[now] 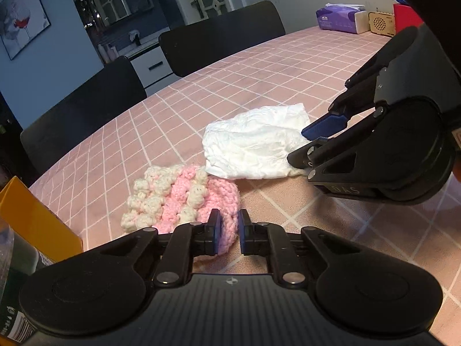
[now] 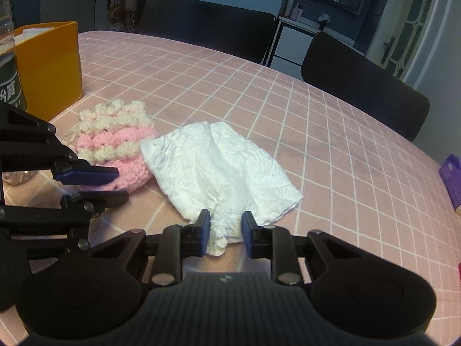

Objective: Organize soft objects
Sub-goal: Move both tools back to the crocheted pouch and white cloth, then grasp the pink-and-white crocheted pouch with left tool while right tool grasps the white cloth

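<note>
Reaching for both soft things at once, I judge this to be the grasping step: each gripper is lined up on its own item and neither has closed yet.

My left gripper (image 1: 229,232) stands partly open, its blue pads a narrow gap apart, with the near edge of the pink and cream crochet piece (image 1: 184,199) lying right between them. The yarn seems to brush the left pad, but nothing is pinched.

My right gripper (image 2: 224,232) is open somewhat wider, and the crumpled near corner of the white cloth (image 2: 222,170) sits between its fingers, close to the left pad and clear of the right one. It holds nothing so far.

The cloth lies just ahead of my right gripper, its far left edge touching or slightly overlapping the crochet piece. Further ahead and to the left of that gripper stands a yellow box (image 2: 49,66) on the pink checked tablecloth (image 2: 331,132), possibly the place for them.

Next I should close both sets of fingers firmly on the fabric, then lift gently, since limp material may slip or drag its neighbour along.
</note>
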A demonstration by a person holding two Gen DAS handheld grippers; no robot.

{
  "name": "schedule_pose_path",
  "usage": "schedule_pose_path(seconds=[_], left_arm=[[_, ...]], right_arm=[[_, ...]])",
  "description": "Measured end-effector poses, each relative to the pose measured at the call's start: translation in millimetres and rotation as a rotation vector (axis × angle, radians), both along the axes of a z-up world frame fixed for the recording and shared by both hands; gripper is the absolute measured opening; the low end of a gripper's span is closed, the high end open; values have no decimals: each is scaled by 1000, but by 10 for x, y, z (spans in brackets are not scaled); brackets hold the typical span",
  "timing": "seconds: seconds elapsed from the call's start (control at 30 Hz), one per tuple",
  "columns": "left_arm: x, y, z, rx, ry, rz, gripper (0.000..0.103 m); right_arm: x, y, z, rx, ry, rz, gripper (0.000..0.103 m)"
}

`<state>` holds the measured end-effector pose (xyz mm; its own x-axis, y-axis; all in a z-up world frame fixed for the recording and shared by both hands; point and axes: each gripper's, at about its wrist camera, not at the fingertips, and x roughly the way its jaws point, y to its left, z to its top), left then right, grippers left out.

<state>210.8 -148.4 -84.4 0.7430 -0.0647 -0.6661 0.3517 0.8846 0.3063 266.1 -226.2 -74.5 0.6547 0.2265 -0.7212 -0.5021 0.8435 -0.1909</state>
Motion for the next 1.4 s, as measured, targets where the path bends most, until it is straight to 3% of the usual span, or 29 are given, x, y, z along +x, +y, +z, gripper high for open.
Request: schedule_pose_path(seconds=[0.17, 0.37, 0.77, 0.97, 1.1, 1.13, 1.17, 1.23, 1.33, 1.4], left_arm=[[-78, 91, 81, -58, -3, 2, 10], [-376, 166, 172, -129, -3, -36, 9], [-1595, 186, 348, -114, 14, -297, 10], [-1872, 319, 290, -116, 74, -327, 10], [-1855, 392, 277, -160, 95, -287, 19], [-1857, 422, 304, -182, 100, -275, 29], [-1874, 466, 343, -205, 98, -259, 50], [-1897, 556, 416, -266, 89, -198, 77], [-1843, 694, 472, -385, 106, -36, 81], [-1759, 748, 446, -451, 114, 60, 85]], right_arm=[[-90, -21, 142, -25, 2, -6, 12], [-318, -149, 320, -7, 87, -55, 8], [-1409, -429, 462, 75, 291, -92, 8], [-1794, -338, 351, 79, 325, -52, 10], [-1835, -269, 316, 43, 304, -13, 24], [-1847, -264, 348, 43, 293, -3, 30], [-1847, -280, 395, 42, 279, 11, 35], [-1859, -278, 497, 49, 234, 39, 60], [-1808, -212, 575, 16, 133, 89, 87], [-1731, -175, 522, -35, 68, 135, 89]])
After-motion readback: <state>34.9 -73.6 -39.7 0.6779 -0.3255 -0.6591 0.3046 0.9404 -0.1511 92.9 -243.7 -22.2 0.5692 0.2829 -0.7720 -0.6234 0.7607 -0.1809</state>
